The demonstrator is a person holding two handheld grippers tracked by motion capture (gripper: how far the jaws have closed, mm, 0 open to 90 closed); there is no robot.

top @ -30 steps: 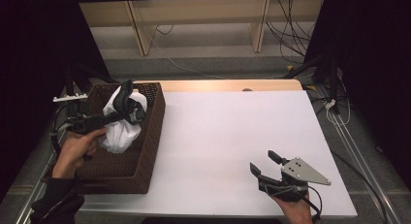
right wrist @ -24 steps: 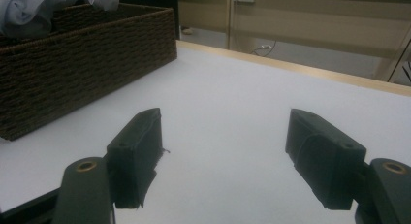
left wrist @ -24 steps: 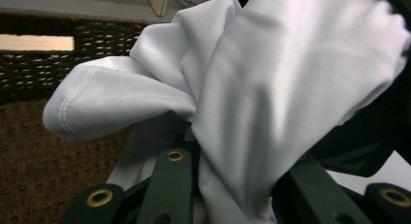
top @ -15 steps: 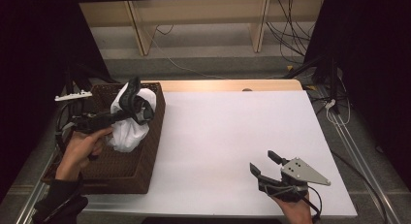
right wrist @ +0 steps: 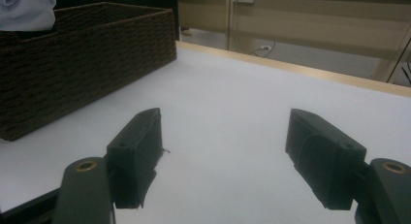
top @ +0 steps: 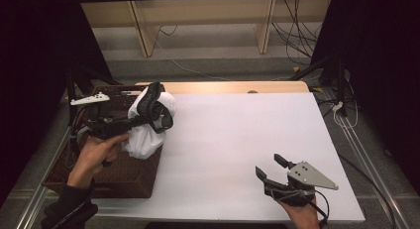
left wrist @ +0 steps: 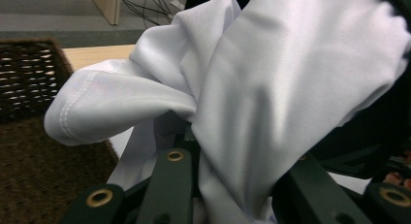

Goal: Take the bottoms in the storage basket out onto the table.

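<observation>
A white cloth (top: 144,132) hangs from my left gripper (top: 154,110), lifted above the right edge of the dark wicker basket (top: 111,177). The jaws are shut on the fabric. In the left gripper view the white cloth (left wrist: 271,88) bunches between the fingers (left wrist: 172,178) and spills over them. My right gripper (top: 272,168) rests low near the table's front right, open, with nothing between its fingers (right wrist: 138,146). From the right gripper view the basket (right wrist: 82,54) stands far left with a bit of cloth (right wrist: 24,10) above it.
The white table (top: 237,135) stretches between the basket and my right gripper. A wooden strip (top: 237,86) edges its far side. Beyond it is a floor with cables (top: 297,21) and wooden shelf legs. A black stand (top: 329,65) rises at the far right.
My left gripper has risen and moved right, pulling the white cloth up out of the basket toward the table. The right gripper has stayed where it was.
</observation>
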